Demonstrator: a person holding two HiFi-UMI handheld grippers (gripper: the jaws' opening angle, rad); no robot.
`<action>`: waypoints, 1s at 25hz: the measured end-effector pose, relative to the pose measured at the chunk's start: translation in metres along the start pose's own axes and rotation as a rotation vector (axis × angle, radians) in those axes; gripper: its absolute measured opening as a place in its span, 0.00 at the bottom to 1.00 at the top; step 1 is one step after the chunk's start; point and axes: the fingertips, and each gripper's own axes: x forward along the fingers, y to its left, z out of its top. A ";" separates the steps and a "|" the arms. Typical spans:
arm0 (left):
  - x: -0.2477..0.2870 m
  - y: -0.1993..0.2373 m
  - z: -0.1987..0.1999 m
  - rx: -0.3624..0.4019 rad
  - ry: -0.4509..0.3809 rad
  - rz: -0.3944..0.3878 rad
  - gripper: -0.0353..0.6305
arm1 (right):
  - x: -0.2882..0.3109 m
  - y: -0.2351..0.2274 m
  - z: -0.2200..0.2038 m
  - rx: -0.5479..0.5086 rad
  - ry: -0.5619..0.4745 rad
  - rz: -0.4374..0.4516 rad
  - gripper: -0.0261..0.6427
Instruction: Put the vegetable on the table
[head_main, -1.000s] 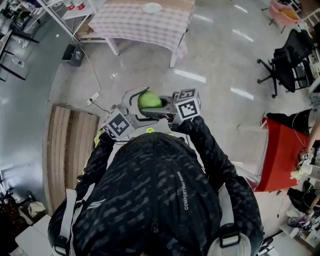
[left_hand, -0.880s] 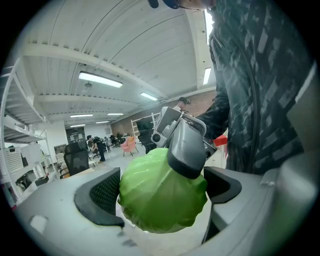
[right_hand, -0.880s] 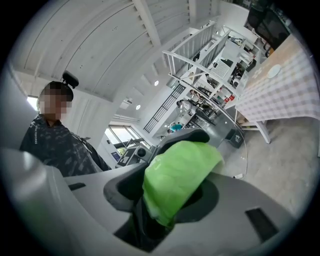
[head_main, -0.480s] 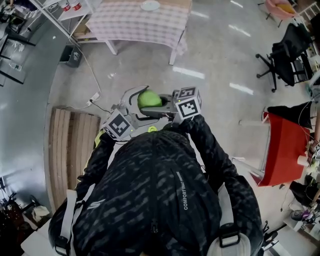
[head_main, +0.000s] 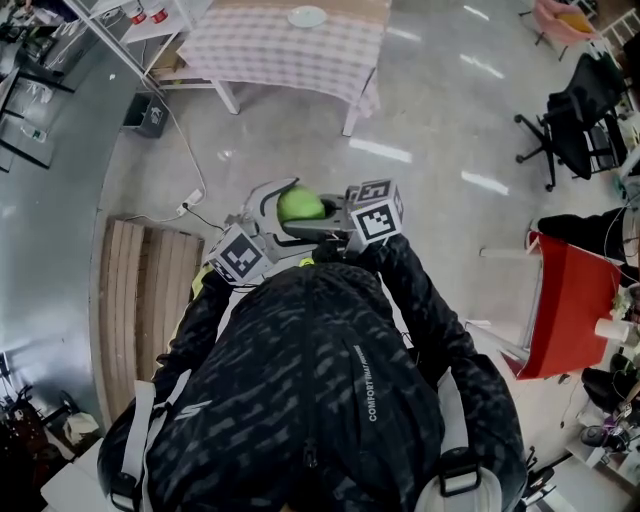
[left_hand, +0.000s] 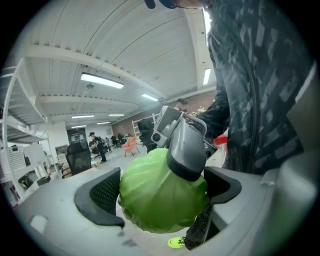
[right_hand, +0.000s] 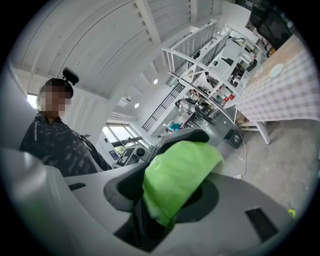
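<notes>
Clamping cabbage (head_main: 300, 204), left gripper (left_hand: 161, 199) and right gripper (right_hand: 169, 186) meet near jacket (head_main: 300, 400) lettered COMFORT

Glossy grey floor (head_main: 450, 110) (wooden pallet (head_main: 140, 300) left)

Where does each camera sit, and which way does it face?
Head view: on the head, facing down; shows jacket, left claw and right claw.
Left gripper view: on left claw, tilted up toward ceiling; shows its jaws, jacket.
Right gripper view: on right claw, toward the checked table; shows its jaws, jacket.
All three share the cabbage.
</notes>
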 end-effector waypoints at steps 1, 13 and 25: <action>0.002 0.001 -0.003 -0.007 0.001 -0.003 0.80 | -0.001 -0.002 0.000 0.000 0.001 0.001 0.27; 0.028 0.051 -0.019 -0.041 0.018 -0.010 0.80 | -0.012 -0.047 0.038 0.039 0.009 0.016 0.27; 0.059 0.146 -0.033 -0.065 0.046 0.020 0.80 | -0.024 -0.115 0.109 0.045 0.028 0.048 0.27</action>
